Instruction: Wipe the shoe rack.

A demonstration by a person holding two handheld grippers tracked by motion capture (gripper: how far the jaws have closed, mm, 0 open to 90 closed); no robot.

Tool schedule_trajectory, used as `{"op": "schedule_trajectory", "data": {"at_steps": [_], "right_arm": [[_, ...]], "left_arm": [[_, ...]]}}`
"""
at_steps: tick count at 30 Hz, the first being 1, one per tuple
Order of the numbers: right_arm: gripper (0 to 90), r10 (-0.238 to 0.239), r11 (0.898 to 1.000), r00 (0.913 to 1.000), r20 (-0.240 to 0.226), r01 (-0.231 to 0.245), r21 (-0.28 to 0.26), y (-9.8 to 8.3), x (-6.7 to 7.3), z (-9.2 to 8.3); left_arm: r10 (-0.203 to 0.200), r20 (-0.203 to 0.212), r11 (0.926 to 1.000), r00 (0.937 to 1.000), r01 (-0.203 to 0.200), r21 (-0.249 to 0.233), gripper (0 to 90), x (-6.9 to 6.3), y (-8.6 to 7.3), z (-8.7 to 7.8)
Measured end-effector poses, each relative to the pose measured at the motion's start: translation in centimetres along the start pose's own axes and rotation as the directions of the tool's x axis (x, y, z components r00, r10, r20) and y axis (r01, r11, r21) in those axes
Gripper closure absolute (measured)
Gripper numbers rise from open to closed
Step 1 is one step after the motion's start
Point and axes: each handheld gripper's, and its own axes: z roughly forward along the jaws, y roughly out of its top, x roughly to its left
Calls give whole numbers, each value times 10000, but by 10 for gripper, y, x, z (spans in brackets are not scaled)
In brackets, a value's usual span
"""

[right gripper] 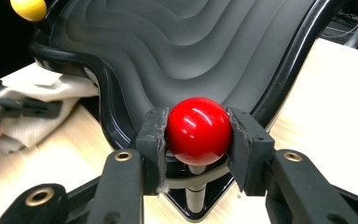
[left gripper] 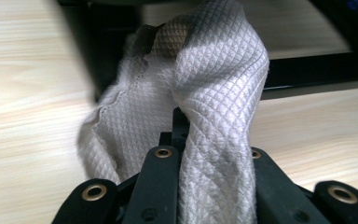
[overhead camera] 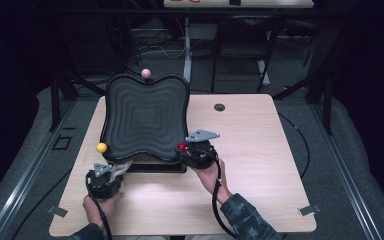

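Observation:
A dark wavy-ribbed tray stands tilted on a black base on the wooden table, with a yellow knob, a pink knob and a red knob at its corners. My right gripper is shut on the red knob at the tray's near right corner. My left gripper is shut on a white quilted cloth, which hangs bunched between its jaws near the tray's front left edge. The cloth lies tucked under the tray rim.
The tray's black base frame runs across the table just beyond the cloth. A round cable hole sits at the table's far right. Cables trail from both grippers toward the near edge.

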Motion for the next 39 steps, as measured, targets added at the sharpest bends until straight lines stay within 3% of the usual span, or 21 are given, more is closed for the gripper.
{"op": "schedule_trajectory", "data": {"at_steps": [8,12,15,20,27,32,35,39], "right_arm": [[601,-45,10000,10000,-7,45,-37,0,0,0],[602,-59,10000,10000,-1,59,-51,-1,0,0],[602,-128,9999,9999,-54,128,-72,-1,0,0],[602,-249,9997,9997,-69,249,-72,-1,-1,0],[603,-297,9995,9994,-167,296,-97,-1,-1,0],[603,-351,9994,9992,-193,350,-69,-1,0,0],[602,-368,9993,9992,-126,367,-47,-1,0,0],[602,-357,9993,9993,-148,357,-61,-1,0,0]], "left_arm": [[-606,-316,9968,9977,588,-546,841,27,3,-13],[-472,-375,9946,9982,435,-940,842,30,7,-17],[-154,-431,9936,9990,104,-1126,842,31,11,-18],[363,-416,9935,9985,-405,-1067,844,36,14,-10],[701,-350,9937,9969,-729,-857,845,35,13,2],[778,-230,9962,9967,-786,-377,846,37,9,14],[629,-94,9980,9980,-629,-15,845,39,7,19],[399,43,9992,9992,-399,43,844,42,6,18]]}}
